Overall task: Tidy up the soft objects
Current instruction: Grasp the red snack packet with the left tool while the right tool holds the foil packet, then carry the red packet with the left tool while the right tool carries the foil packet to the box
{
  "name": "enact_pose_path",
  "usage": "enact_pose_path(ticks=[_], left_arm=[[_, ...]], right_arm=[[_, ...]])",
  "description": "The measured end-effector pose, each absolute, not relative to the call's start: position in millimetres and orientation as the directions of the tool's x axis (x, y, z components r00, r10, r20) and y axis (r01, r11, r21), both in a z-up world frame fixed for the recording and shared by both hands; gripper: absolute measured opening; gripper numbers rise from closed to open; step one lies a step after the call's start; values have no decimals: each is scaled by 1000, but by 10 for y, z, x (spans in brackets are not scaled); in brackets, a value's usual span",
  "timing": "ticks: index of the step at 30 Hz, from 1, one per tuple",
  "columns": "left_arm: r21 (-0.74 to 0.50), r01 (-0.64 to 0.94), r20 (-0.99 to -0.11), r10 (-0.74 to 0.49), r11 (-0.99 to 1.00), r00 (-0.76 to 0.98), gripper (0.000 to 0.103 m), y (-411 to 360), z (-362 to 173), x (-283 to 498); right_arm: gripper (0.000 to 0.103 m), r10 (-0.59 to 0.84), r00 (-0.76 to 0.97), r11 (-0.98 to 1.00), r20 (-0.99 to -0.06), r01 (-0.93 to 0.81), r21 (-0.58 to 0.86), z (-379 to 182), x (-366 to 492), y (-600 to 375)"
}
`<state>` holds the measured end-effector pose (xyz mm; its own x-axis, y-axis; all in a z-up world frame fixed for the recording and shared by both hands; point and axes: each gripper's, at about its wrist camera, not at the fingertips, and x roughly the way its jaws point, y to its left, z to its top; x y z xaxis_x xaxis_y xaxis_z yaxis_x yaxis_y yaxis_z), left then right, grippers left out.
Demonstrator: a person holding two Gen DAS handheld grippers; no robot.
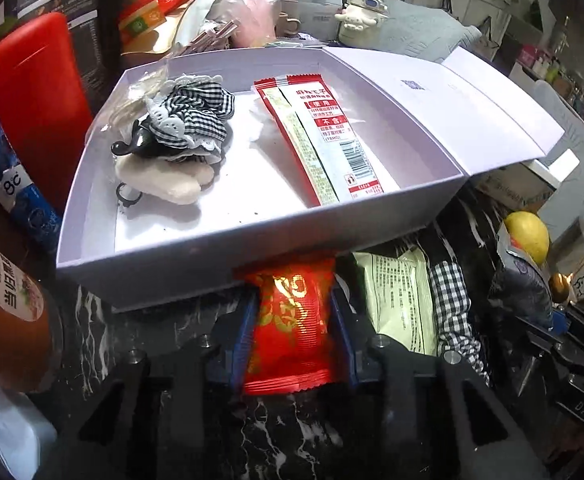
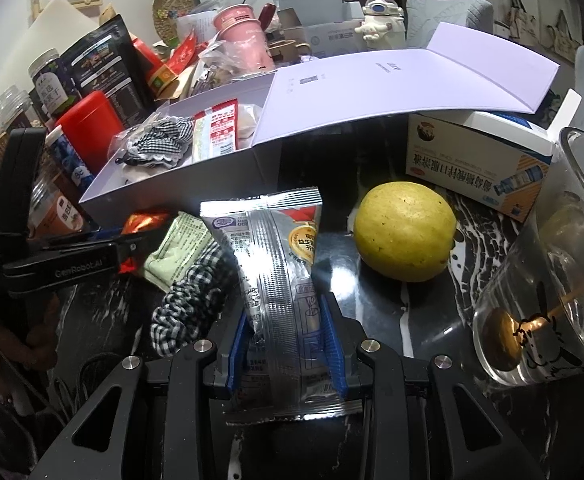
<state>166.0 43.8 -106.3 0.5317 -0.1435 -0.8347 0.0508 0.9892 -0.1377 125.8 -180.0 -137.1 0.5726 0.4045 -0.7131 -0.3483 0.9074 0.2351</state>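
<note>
With your left gripper (image 1: 292, 332) fingers pinching the red packet (image 1: 290, 320) against the box (image 1: 152, 268) front on the surface and your right gripper (image 2: 288, 344) fingers pinching the silver sachet (image 2: 276, 280), you're mid-pickup; next, likely lift both into the box.

light: dim, indoor | glare: silver packet (image 2: 280, 280), dark marble tabletop (image 2: 331, 264) | edges: fisheye-bent, black corners | focus: mostly sharp

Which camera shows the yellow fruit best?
The right wrist view: the yellow fruit sits whole and close on the dark table, beside the silver packet. In the left wrist view the fruit is small at the right edge, partly hidden.
</note>
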Motion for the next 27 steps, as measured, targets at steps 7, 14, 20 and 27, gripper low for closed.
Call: enact_pose_path(ticks=[7, 14, 20, 27], left_arm=[[-148, 56, -835, -155, 987, 528, 34, 436, -1025, 1426], [-168, 57, -820, -171, 984, 545, 34, 413, -897, 1053], [-171, 63, -803, -176, 983, 569, 34, 369, -773, 707], [-178, 71, -785, -185, 981, 591, 34, 366, -668, 413]], right_arm=[[34, 410, 571, 904, -711, -359, 233, -1372, 1147, -1785], [33, 423, 570, 898, -705, -369, 241, -1362, 949, -1787], [33, 435, 577, 892, -692, -382, 242, -1323, 687, -1789], [33, 445, 577, 886, -684, -392, 246, -1309, 406, -1775]])
